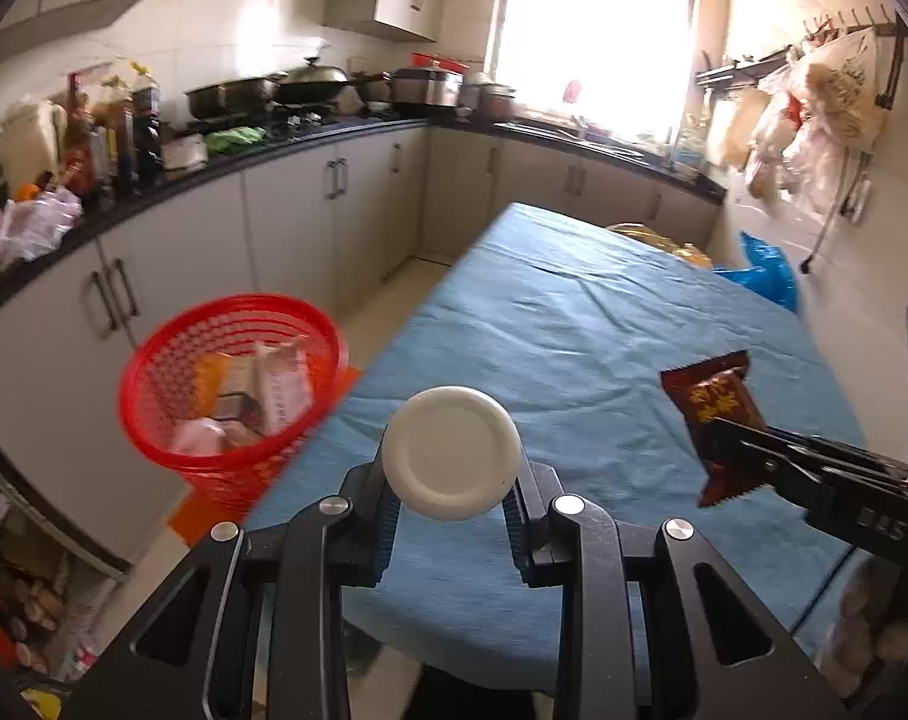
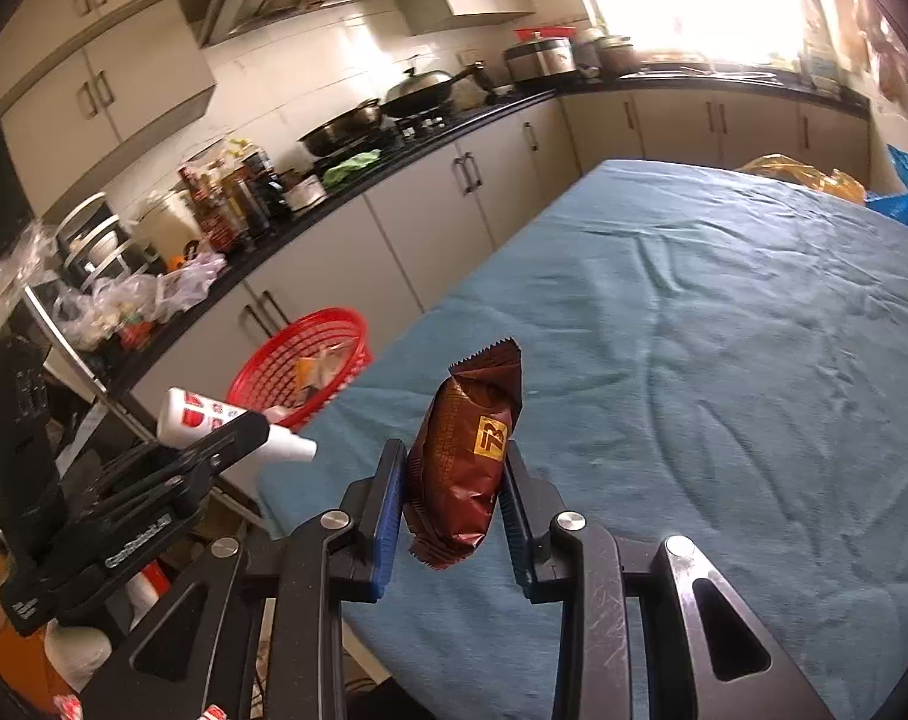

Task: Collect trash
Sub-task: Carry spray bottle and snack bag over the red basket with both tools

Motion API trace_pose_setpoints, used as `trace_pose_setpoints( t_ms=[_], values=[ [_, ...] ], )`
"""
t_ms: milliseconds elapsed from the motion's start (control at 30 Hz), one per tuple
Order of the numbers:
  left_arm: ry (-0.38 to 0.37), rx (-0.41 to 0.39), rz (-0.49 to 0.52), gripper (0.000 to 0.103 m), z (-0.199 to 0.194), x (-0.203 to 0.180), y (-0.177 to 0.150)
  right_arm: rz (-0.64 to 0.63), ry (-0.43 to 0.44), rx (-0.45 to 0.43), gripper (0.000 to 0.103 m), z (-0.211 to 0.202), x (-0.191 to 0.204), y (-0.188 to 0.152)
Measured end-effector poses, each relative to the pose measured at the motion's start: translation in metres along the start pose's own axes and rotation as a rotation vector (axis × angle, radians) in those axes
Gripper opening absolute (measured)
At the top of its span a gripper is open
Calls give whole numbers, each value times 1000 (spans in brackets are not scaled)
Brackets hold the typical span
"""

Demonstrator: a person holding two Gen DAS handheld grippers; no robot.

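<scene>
Above blue table (image 1: pixel 574 324), each gripper clamps trash: bottle (image 1: pixel 454 453), wrapper (image 2: pixel 469 456).

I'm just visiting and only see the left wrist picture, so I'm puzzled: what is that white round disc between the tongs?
Observer: It's one end of a white bottle with red markings. The right wrist view shows it side-on, clamped in the left tongs.
Operator: And the far side of that brown packet?
Observer: The brown wrapper, gripped by the right tongs, carries a yellow square label on that side.
</scene>
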State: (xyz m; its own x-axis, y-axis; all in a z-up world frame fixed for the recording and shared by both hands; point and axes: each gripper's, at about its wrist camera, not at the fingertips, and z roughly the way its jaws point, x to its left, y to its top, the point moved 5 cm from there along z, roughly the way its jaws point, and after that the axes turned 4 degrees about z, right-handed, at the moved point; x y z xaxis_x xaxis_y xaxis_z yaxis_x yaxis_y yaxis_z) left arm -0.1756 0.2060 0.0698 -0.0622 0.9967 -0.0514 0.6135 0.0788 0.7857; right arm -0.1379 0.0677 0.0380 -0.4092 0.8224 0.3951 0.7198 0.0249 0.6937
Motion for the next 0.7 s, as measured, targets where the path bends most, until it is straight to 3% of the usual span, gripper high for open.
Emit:
trace_pose_setpoints(
  t_ms=[467,700],
  values=[
    [174,-28,3,29,-6,43,-8,-79,13,32,33,22,35,-5],
    [199,-22,-6,29,-3,58,-11,-118,17,51,33,36,51,-5]
  ],
)
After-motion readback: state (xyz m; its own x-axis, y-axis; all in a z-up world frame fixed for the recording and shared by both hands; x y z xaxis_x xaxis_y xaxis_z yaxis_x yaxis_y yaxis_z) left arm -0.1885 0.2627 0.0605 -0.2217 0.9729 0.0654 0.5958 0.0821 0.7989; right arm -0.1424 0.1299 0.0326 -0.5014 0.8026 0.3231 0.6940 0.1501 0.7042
